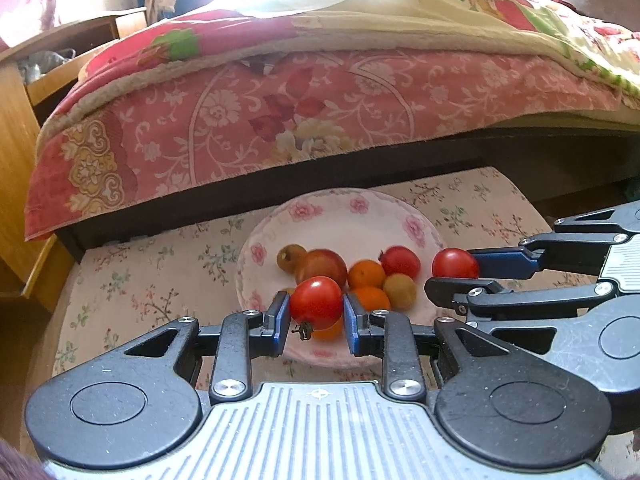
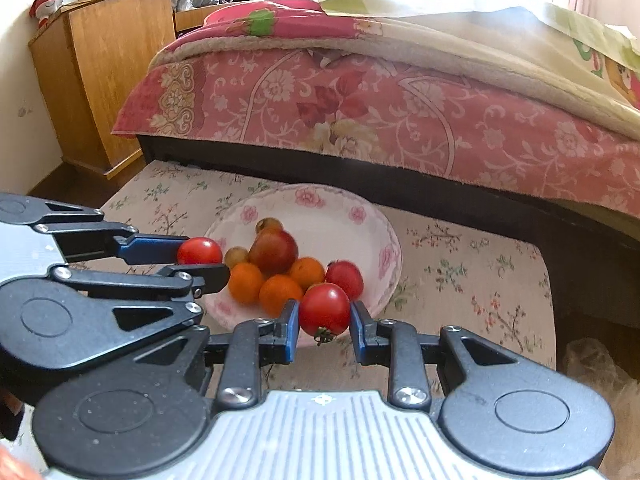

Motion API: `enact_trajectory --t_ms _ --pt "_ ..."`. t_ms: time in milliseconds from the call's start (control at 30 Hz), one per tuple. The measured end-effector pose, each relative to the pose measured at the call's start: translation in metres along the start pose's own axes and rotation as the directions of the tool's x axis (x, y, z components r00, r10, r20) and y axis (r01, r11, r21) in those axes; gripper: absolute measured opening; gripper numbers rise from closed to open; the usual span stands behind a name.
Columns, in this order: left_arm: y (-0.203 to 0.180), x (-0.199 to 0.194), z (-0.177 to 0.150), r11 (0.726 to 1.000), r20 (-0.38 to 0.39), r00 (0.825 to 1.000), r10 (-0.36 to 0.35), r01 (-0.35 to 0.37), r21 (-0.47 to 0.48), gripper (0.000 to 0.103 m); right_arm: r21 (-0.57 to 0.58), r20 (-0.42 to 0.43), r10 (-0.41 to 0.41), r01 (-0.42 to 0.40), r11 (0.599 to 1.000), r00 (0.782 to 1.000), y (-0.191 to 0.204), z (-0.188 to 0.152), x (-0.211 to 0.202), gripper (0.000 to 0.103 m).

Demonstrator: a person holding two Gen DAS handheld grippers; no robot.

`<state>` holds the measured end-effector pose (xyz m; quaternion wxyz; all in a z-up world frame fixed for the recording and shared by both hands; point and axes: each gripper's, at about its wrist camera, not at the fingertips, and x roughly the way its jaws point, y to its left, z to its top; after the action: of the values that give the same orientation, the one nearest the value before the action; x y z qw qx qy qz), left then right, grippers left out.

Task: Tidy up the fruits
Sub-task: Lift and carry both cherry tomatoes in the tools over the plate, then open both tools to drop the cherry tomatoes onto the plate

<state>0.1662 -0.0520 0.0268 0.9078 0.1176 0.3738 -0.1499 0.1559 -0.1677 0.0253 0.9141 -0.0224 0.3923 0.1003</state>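
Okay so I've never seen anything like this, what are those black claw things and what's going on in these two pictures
Those claws are two hand-held grasping tools; a person carries one in each hand, each with a camera looking along its fingers.

One picture is from the left tool, the other from the right tool. Each is shut on a round red tomato: the left tool's tomato, the right tool's tomato.

Below, a white floral plate sits on a flowered cloth, holding oranges, red fruits and small brownish-green ones. A pink floral bedspread hangs behind.
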Motion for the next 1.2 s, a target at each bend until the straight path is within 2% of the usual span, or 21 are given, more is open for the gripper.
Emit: enact_trajectory --t_ms 333,767,1200 --pt "0.015 0.025 0.016 0.999 -0.016 1.000 -0.002 0.001 -0.052 0.035 -0.025 0.018 0.013 -0.012 1.000 1.000 -0.007 0.020 0.028 0.031" --pt "0.021 0.059 0.033 0.999 -0.043 0.999 -0.024 0.022 -0.049 0.035 -0.010 0.031 0.046 -0.046 0.999 0.998 -0.027 0.029 0.060 0.031" --pt "0.026 0.068 0.039 0.999 -0.043 0.999 -0.019 0.017 -0.049 0.035 -0.006 0.056 0.081 -0.080 0.997 0.995 -0.032 0.032 0.071 0.032"
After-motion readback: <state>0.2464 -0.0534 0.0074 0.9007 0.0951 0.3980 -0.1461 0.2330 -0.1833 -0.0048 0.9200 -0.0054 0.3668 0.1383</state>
